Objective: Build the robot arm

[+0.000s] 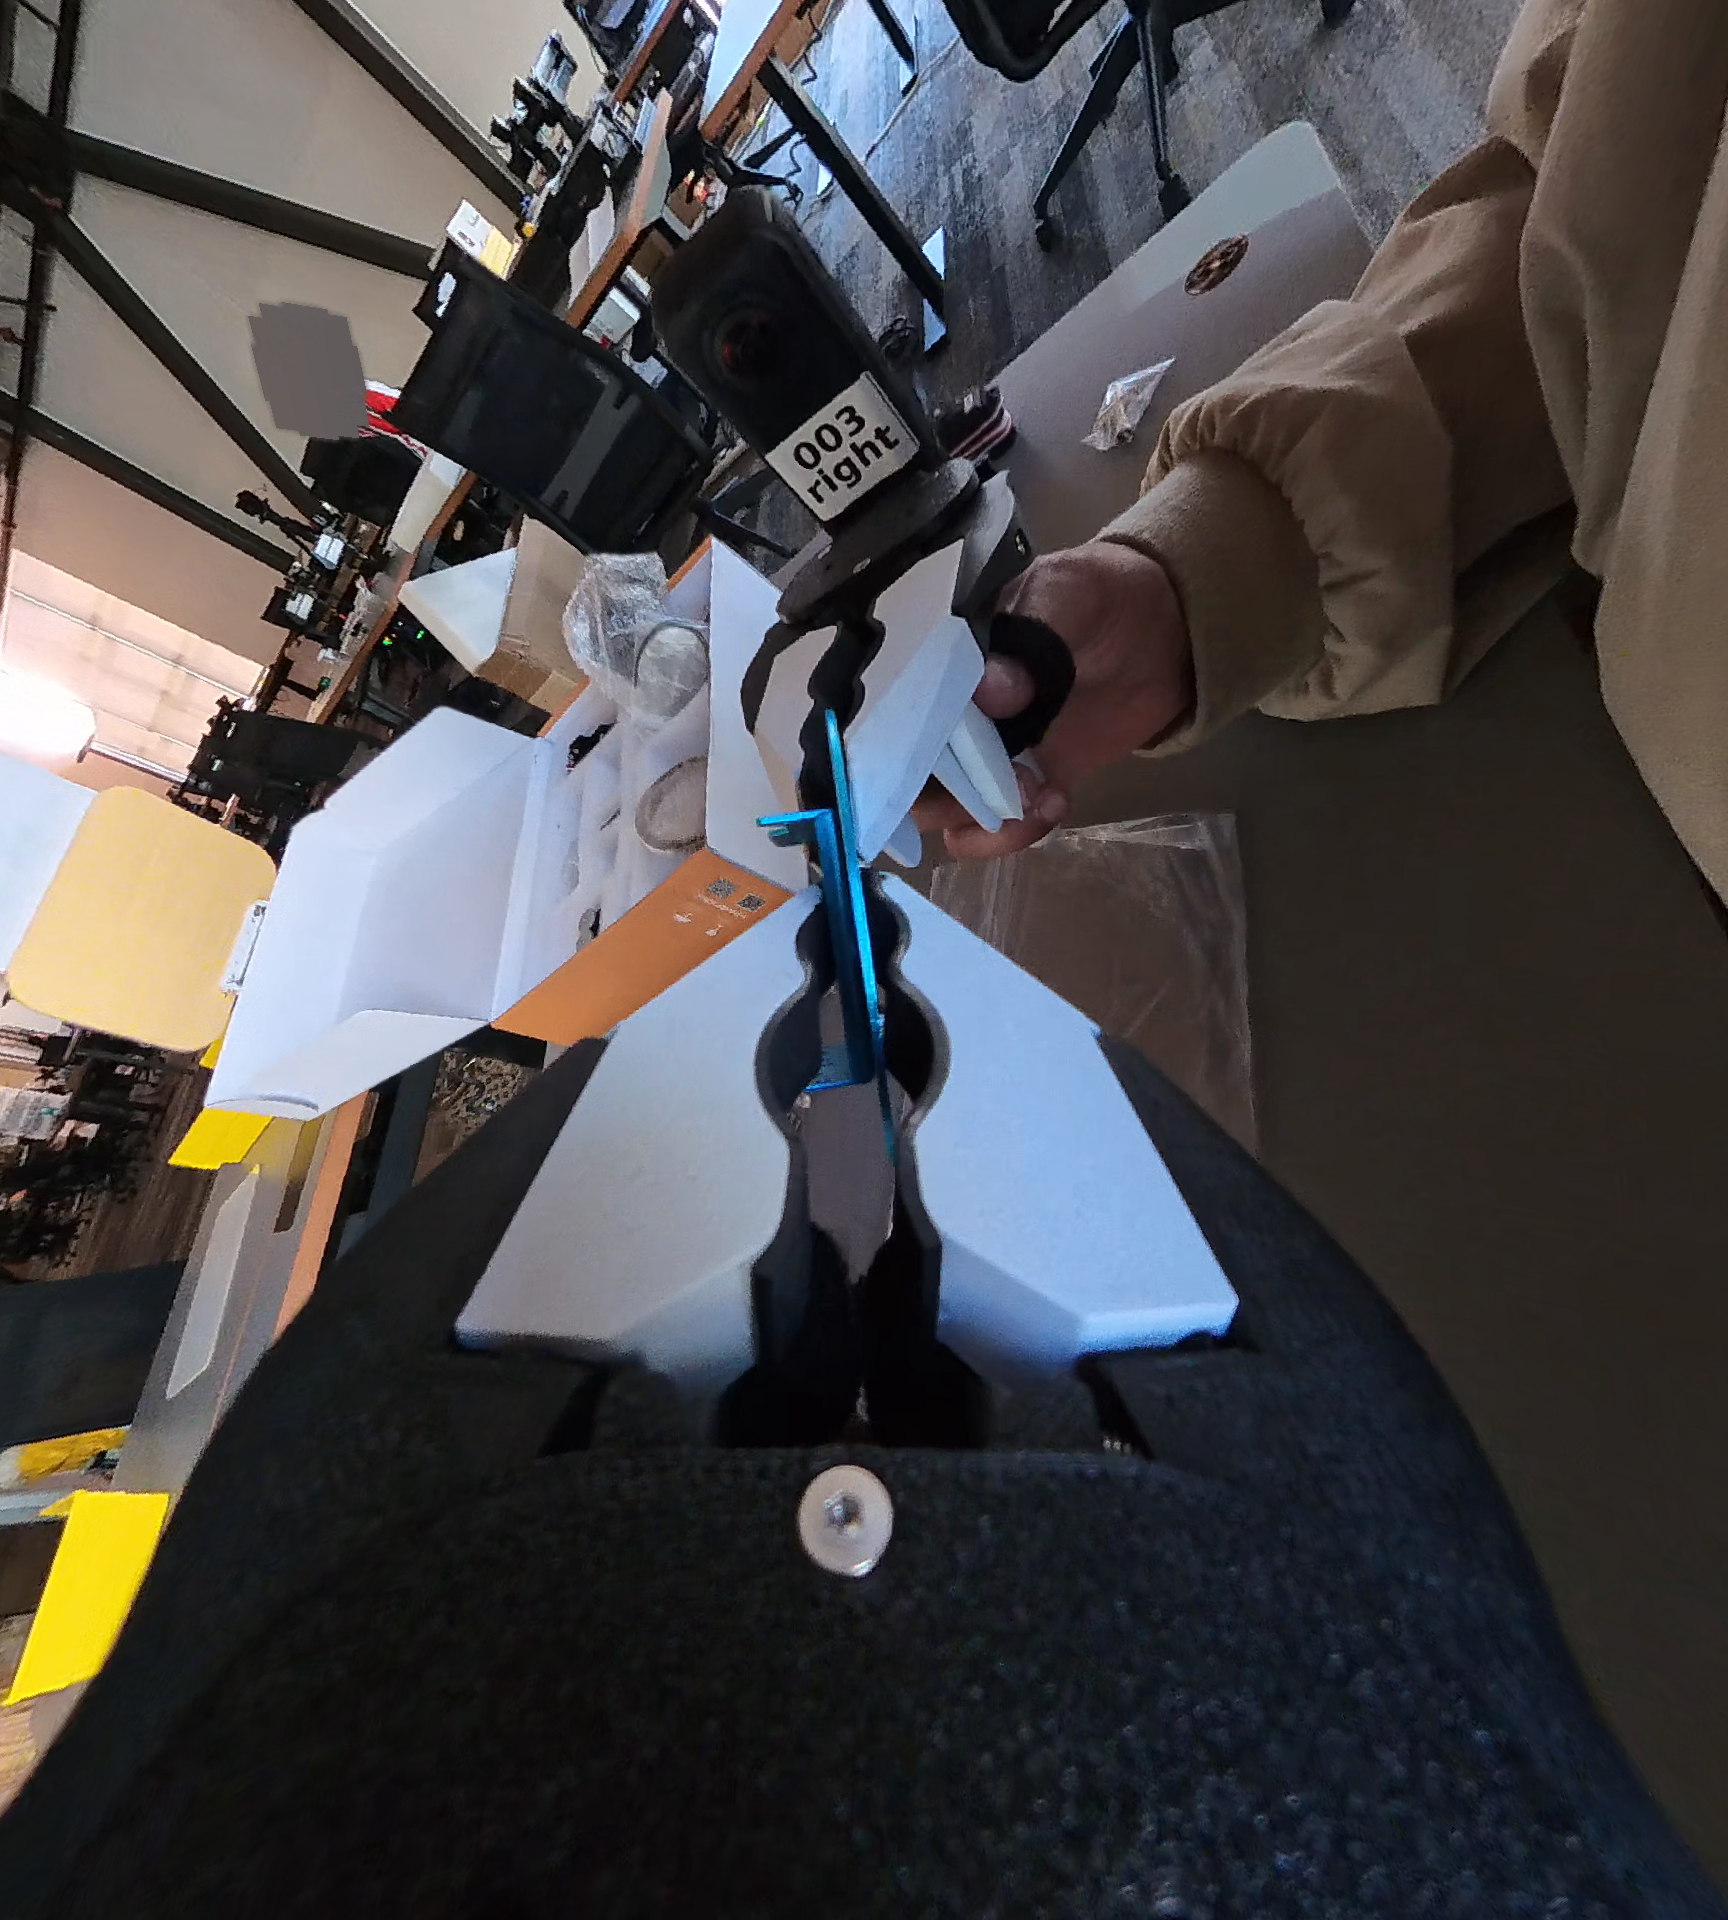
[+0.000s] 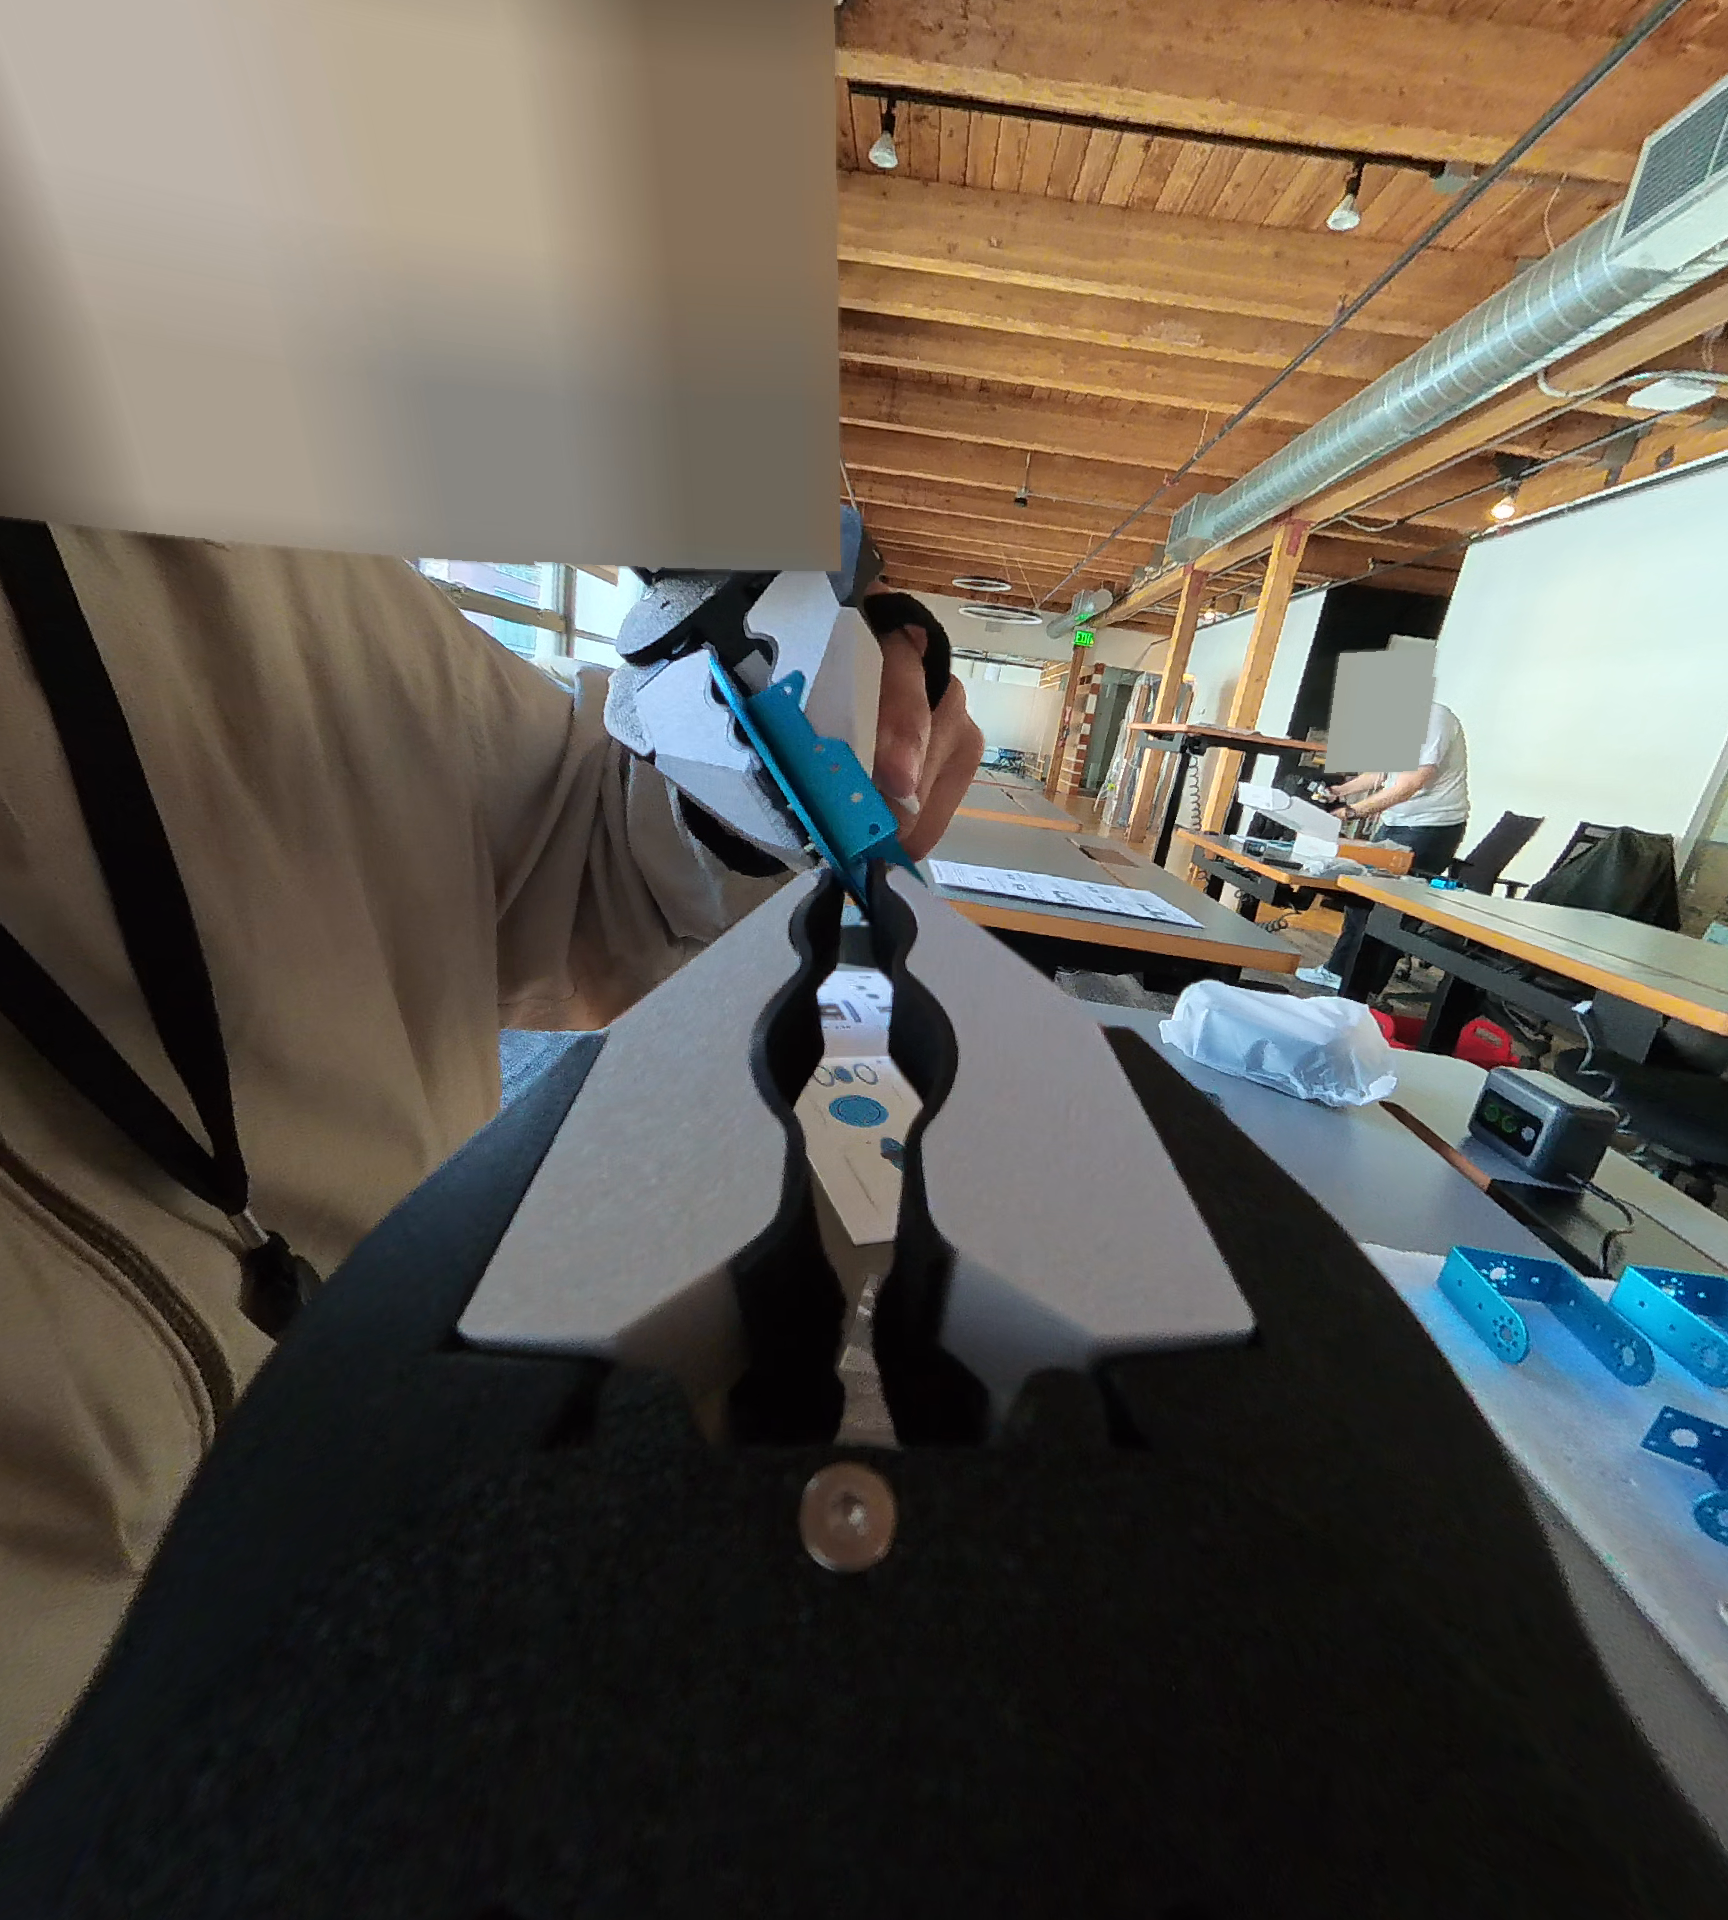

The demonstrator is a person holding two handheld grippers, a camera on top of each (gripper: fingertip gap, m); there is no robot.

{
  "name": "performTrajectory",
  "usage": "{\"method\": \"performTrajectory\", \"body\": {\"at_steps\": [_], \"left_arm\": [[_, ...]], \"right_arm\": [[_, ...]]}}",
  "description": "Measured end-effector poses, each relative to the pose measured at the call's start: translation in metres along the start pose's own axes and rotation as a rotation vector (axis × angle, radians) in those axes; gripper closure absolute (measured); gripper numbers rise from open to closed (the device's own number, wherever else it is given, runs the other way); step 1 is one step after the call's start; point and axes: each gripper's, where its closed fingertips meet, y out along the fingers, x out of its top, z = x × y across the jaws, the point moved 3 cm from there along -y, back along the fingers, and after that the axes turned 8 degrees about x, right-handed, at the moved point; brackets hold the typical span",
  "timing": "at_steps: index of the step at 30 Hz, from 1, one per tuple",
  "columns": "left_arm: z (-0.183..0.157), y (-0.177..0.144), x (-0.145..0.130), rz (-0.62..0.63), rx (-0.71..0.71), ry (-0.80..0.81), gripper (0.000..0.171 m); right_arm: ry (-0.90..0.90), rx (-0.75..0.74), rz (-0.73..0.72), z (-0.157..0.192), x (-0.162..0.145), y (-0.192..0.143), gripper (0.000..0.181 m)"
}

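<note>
Above the grey table, my left gripper and right gripper are both closed on one blue bracket. A printed label sits on the right gripper's camera; orange box behind, wooden ceiling overhead.

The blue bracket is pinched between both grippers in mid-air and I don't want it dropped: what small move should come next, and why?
Probably open just one gripper, keeping the other shut. The blue bracket is clamped at both ends, by the left gripper and the right gripper, well above the table, so pulling apart would strain it.
</note>
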Motion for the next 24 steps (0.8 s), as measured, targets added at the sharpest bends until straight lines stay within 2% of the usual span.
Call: {"method": "performTrajectory", "body": {"at_steps": [9,14,19,24], "left_arm": [[0.000,0.005,0.005,0.002,0.005,-0.115,0.170],[-0.003,0.005,0.011,0.004,0.026,-0.022,0.169],[-0.007,0.000,0.028,-0.015,0.056,0.209,0.168],[-0.005,-0.003,0.041,-0.018,0.056,0.312,0.164]], "right_arm": [[0.086,0.025,-0.035,0.001,0.004,-0.005,0.178],[0.078,0.037,-0.058,0.004,0.008,-0.006,0.178],[-0.170,-0.009,-0.035,0.018,0.023,-0.004,0.178],[-0.407,-0.054,0.026,0.032,0.034,-0.005,0.180]]}}
